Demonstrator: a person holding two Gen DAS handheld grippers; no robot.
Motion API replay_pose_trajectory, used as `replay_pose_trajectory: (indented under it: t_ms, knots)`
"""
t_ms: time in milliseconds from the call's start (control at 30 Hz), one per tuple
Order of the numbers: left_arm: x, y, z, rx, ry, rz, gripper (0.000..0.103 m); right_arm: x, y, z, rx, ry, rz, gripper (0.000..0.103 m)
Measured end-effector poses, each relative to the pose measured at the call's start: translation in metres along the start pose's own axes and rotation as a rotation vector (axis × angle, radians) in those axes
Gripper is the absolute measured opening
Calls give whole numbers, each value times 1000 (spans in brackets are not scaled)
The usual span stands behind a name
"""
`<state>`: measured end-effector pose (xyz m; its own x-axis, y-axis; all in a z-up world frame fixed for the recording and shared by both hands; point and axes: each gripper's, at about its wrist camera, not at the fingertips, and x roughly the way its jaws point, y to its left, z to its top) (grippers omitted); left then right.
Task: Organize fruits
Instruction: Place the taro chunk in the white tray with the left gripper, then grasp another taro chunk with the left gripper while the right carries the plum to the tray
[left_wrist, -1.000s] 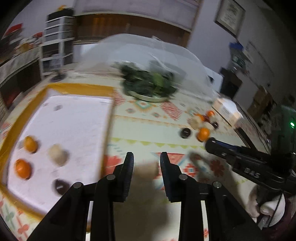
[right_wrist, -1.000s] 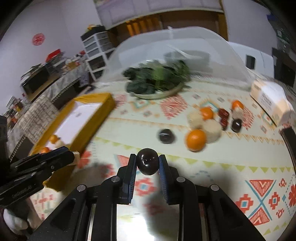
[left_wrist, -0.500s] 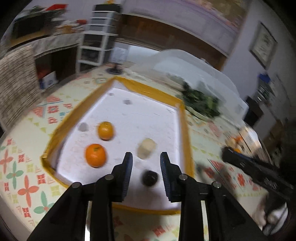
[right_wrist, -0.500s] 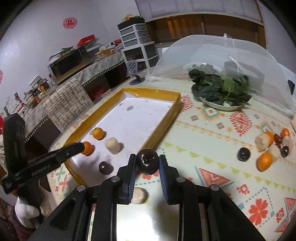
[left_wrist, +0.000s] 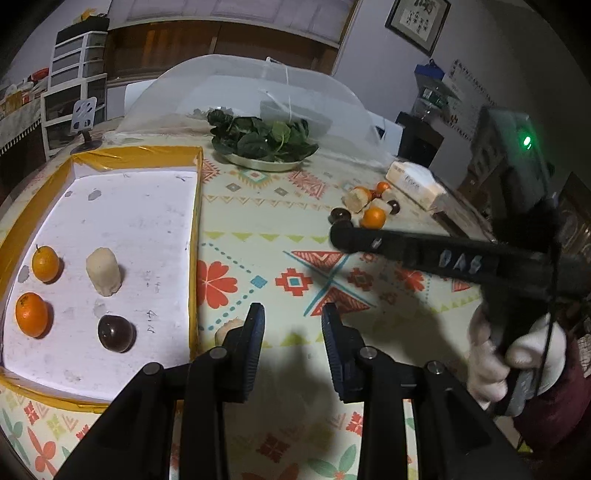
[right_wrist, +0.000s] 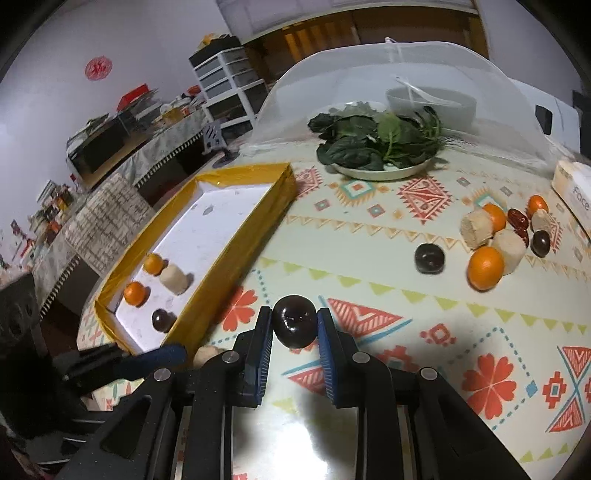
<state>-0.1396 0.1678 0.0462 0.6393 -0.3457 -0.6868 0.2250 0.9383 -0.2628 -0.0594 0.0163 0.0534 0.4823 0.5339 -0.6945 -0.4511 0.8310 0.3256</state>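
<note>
A yellow-rimmed white tray (left_wrist: 194, 229) (right_wrist: 236, 236) holds two oranges (left_wrist: 45, 263), a pale fruit chunk (left_wrist: 103, 271) and a dark plum (left_wrist: 115, 332). My left gripper (left_wrist: 291, 319) is open and empty, just right of the tray; a pale fruit piece (left_wrist: 226, 330) lies on the cloth beside its left finger. My right gripper (right_wrist: 294, 325) is shut on a dark plum (right_wrist: 294, 325), held above the cloth right of the tray. A pile of oranges, pale chunks, dates and plums (right_wrist: 506, 236) (left_wrist: 369, 210) lies at the far right.
A plate of leafy greens (left_wrist: 264, 142) (right_wrist: 380, 151) sits under a clear mesh dome (right_wrist: 406, 74) at the back. A tissue box (left_wrist: 413, 182) stands by the fruit pile. The right gripper's arm (left_wrist: 443, 254) crosses the left wrist view.
The left gripper swung out over the tray and came back to its right side. The right gripper, still holding the plum, swung toward the tray and back over the cloth.
</note>
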Motion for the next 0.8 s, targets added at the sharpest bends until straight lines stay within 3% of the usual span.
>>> replay_pose_trajectory:
  t_ms: [67,167,267,533,567,700,800]
  knots:
    - [10,-4,-2,45,32,32,44,-3,-1,3,0,-8,6,26]
    - [29,-5,-6,107,103,65,44,-3,-2,2,0,-9,17,26]
    - [36,-10,-4,173,109,110,47,-4,-4,-3,11,-14,33,26]
    - [55,-17,5,226,125,262,53,-8,-20,-8,52,-29,61,26]
    - [56,-17,5,225,131,264,57,-9,-22,-8,56,-31,64,26]
    - [58,-19,9,171,158,183,78,-10,-31,-9,74,-35,78,26]
    - [51,-24,8,118,177,17,79,-11,-38,-11,89,-43,88,26]
